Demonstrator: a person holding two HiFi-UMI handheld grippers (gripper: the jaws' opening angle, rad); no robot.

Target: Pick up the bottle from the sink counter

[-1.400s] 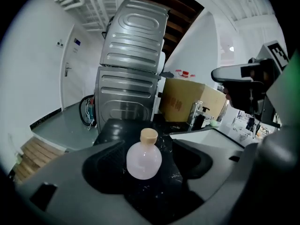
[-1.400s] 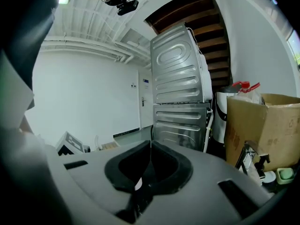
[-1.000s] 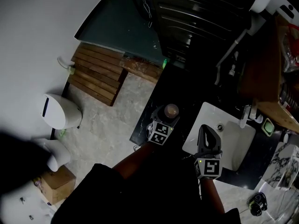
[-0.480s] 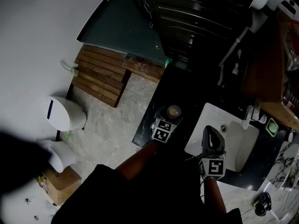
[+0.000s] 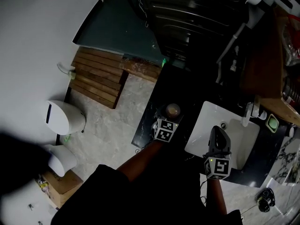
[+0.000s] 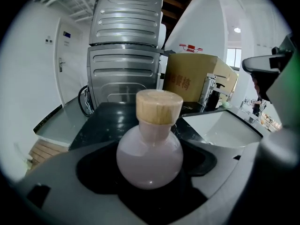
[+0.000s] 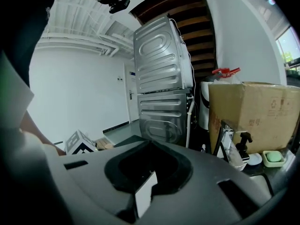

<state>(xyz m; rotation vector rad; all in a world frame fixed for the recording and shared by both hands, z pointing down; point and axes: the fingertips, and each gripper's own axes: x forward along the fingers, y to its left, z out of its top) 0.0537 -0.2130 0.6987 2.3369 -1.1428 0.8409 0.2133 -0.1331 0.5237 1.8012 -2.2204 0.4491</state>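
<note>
Left gripper (image 5: 167, 121): jaws closed round the belly of the bottle (image 6: 150, 156), over the black counter (image 5: 187, 100) just left of the sink (image 5: 243, 142). Bottle: round, smooth flask, pale liquid, wooden stopper (image 6: 158, 106); probably light, slippery and breakable, so you'd best grip the widest part, never the stopper. Right gripper (image 5: 218, 131): above the sink, jaws together, empty

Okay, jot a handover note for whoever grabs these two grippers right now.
Left gripper: jaws look closed on the round body of the bottle, wooden cap up, over the black counter beside the sink.
Right gripper: shut, empty, held over the sink.
Done: bottle grasped.
Left to do: lift it clear. Whether it is off the counter yet can't be told.
</note>
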